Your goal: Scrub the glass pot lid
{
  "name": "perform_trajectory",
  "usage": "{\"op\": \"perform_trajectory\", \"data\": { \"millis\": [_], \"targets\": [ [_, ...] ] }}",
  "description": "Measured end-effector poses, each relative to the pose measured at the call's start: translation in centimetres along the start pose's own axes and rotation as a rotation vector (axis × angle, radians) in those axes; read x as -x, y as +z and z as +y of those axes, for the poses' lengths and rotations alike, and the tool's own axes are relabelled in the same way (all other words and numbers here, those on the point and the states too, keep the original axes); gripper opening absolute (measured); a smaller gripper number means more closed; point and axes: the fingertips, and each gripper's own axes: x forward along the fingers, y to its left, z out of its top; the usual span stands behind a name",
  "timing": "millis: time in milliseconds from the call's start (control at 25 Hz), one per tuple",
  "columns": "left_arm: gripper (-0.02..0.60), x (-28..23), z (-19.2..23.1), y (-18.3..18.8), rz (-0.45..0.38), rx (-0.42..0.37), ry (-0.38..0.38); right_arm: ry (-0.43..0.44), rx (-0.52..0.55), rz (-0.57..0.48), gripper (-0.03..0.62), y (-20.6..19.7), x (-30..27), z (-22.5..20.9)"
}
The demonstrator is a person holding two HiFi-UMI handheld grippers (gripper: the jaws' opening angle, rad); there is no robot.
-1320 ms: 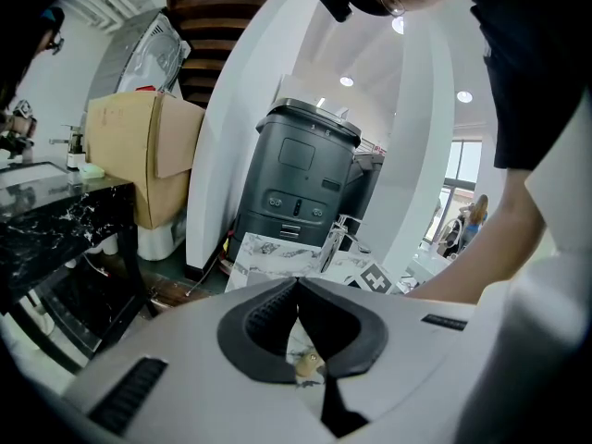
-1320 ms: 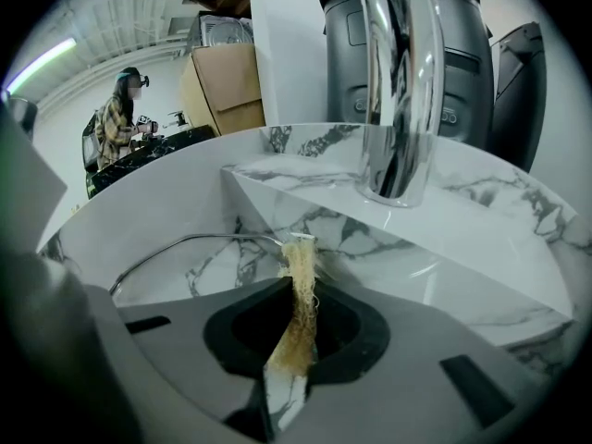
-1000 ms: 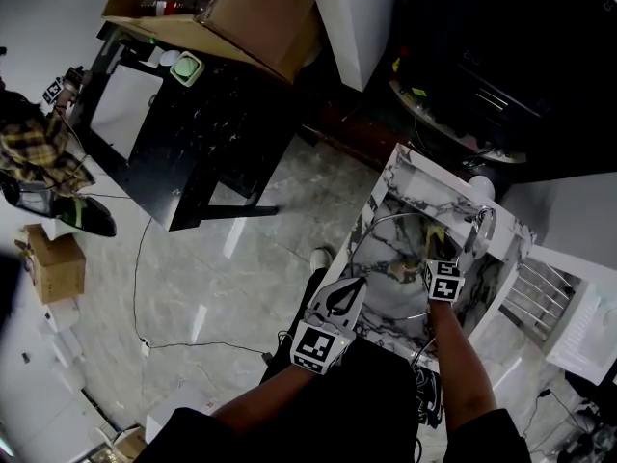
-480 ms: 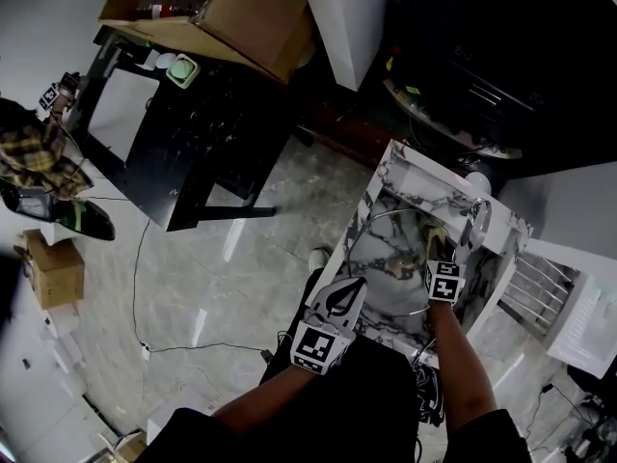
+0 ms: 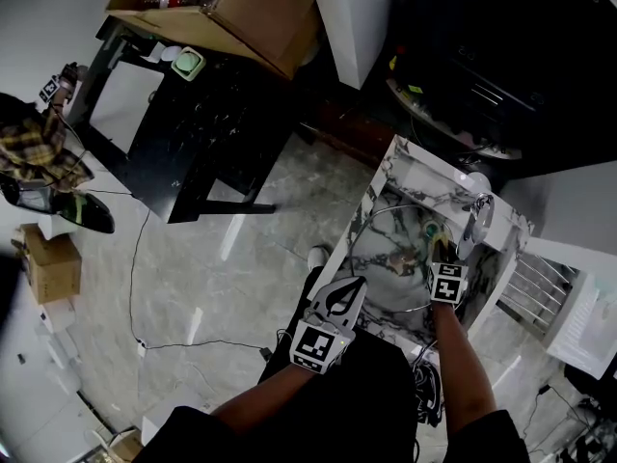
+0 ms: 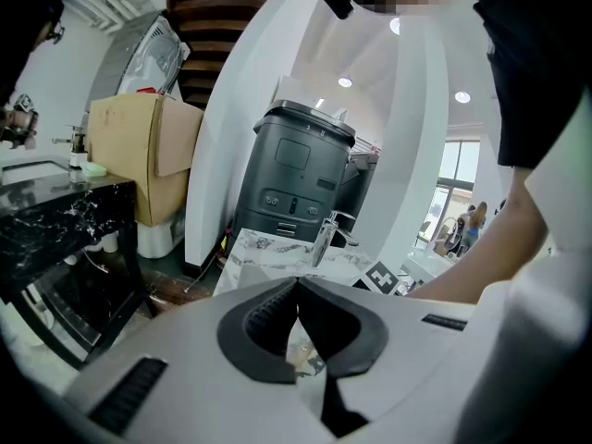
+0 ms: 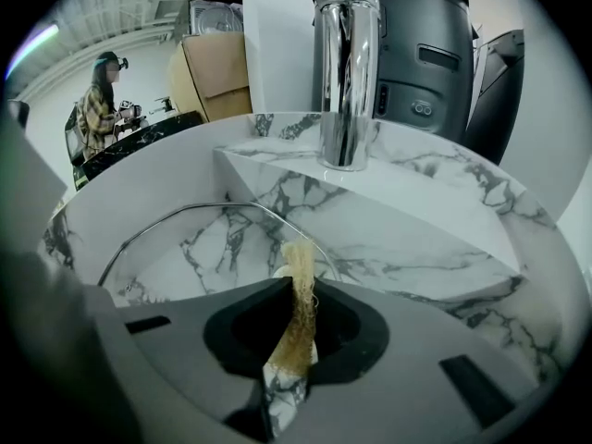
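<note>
The glass pot lid leans inside the marble sink, its metal rim arching across the basin. My right gripper is shut on a yellowish scrub pad that stands up between the jaws; the pad sits at the lid's far right edge, just below the chrome faucet. My left gripper is shut with nothing in it, at the sink's near left rim, apart from the lid. In the left gripper view its jaws meet tip to tip.
A grey appliance stands behind the faucet. A white rack lies right of the sink. Across the floor are a black table, a cardboard box and a person in a plaid shirt.
The right gripper has shifted slightly with the pad at the lid's far edge. The left gripper stays where it was.
</note>
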Motion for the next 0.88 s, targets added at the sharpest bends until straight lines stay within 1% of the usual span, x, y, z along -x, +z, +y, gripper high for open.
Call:
{"op": "perform_trajectory", "data": {
  "millis": [280,480,880],
  "targets": [
    [0.015,0.8,-0.5,-0.3,-0.011,-0.007,0.002,-0.002,0.020,0.039,0.055,-1.2,0.6,0.2],
    [0.015,1.2,-0.9,-0.5,-0.020,-0.013,0.007,0.006,0.026,0.087,0.055,-2.1,0.9,0.5],
    [0.015,2.0,-1.3,-0.7,-0.037,-0.011,0.009,0.002,0.027,0.110,0.055,-3.7,1.9,1.0]
  ]
}}
